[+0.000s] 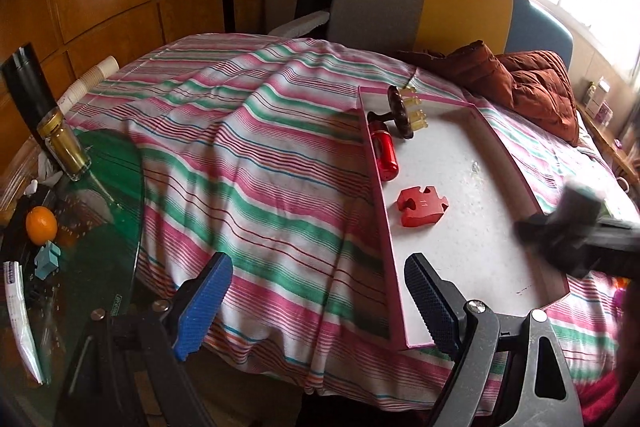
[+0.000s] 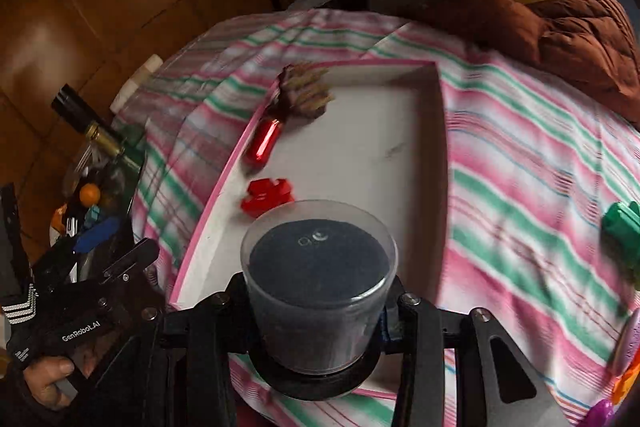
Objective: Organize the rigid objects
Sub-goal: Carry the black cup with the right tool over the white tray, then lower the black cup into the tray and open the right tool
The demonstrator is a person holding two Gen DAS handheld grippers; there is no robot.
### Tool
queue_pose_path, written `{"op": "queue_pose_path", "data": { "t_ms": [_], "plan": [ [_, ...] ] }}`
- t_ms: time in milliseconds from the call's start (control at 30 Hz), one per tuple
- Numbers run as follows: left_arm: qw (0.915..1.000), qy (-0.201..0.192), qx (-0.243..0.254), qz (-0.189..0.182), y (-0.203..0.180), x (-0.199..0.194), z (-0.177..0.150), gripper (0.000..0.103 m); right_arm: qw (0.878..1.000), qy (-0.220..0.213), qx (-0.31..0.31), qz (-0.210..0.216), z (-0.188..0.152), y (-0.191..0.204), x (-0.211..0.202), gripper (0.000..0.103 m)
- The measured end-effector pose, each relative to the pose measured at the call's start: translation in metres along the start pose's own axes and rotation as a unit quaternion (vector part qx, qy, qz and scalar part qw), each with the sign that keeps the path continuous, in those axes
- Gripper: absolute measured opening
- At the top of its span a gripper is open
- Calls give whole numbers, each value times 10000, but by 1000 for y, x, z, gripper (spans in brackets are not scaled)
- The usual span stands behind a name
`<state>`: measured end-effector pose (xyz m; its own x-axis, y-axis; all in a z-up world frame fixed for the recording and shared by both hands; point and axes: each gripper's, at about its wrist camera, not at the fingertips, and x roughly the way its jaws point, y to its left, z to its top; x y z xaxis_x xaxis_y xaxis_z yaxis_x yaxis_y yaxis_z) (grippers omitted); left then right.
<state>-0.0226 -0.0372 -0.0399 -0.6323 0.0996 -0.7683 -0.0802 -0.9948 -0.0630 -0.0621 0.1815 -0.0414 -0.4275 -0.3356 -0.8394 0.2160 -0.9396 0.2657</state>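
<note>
1. Over the near end of the pink-rimmed tray (image 2: 212, 211), pinched low on its wall by the right gripper (image 2: 316, 315): a clear tub (image 2: 318, 267) with dark contents. Jaws partly closed, pressing on both sides of it.
2. Beside the tray's near left corner, above the striped bedspread (image 1: 260, 147): the left gripper (image 1: 316, 307), spread wide, holding nothing.
4. Already lying in the tray: a red puzzle piece (image 2: 266, 195) nearest the tub, a red cylinder (image 2: 264, 142) along the left wall, and a brown comb-like thing (image 2: 306, 95) at the far corner.
5. Risk of slipping: smooth round wall, grip low down, heavy blur across the right wrist view. Could twist out or tip forward if swung hard or halted sharply.
6. Risk of landing on the puzzle piece: just ahead of the tub. Would leave the tub leaning, or shove the piece against the rim.
7. Risk of catching the near rim if lowered too early. Could tilt the tray, since soft bedding gives little support underneath, and roll the red cylinder.
8. Risk of toppling on release: tilted well off upright in the jaws. Better levelled and seated on bare tray floor before opening.
9. Risk of collision between the two tools: close together at the same corner. Better to keep the empty one clear of the path.
10. Cannot tell whether the tub has a lid; possible spill if not.
</note>
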Motion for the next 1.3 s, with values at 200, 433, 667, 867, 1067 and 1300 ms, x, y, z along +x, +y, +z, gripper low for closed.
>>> {"op": "queue_pose_path", "data": {
  "t_ms": [200,433,667,867,1067,1300],
  "plan": [
    [10000,-47,-53,16,7,-2,1,88,9994,323,-18,101,-4,29,38,42],
    [9998,16,-173,16,14,2,-2,88,9987,418,195,206,-2,35,54,42],
    [9997,13,-228,27,16,2,-2,88,9971,594,198,433,4,42,64,44],
    [9996,-17,-264,79,19,0,1,88,9971,440,295,540,-2,36,53,48],
    [9996,-46,-266,64,19,-2,4,88,9973,181,459,536,-10,24,31,48],
    [9998,-54,-193,38,14,-6,6,88,9872,273,899,1291,-7,17,33,51]
  ]
}}
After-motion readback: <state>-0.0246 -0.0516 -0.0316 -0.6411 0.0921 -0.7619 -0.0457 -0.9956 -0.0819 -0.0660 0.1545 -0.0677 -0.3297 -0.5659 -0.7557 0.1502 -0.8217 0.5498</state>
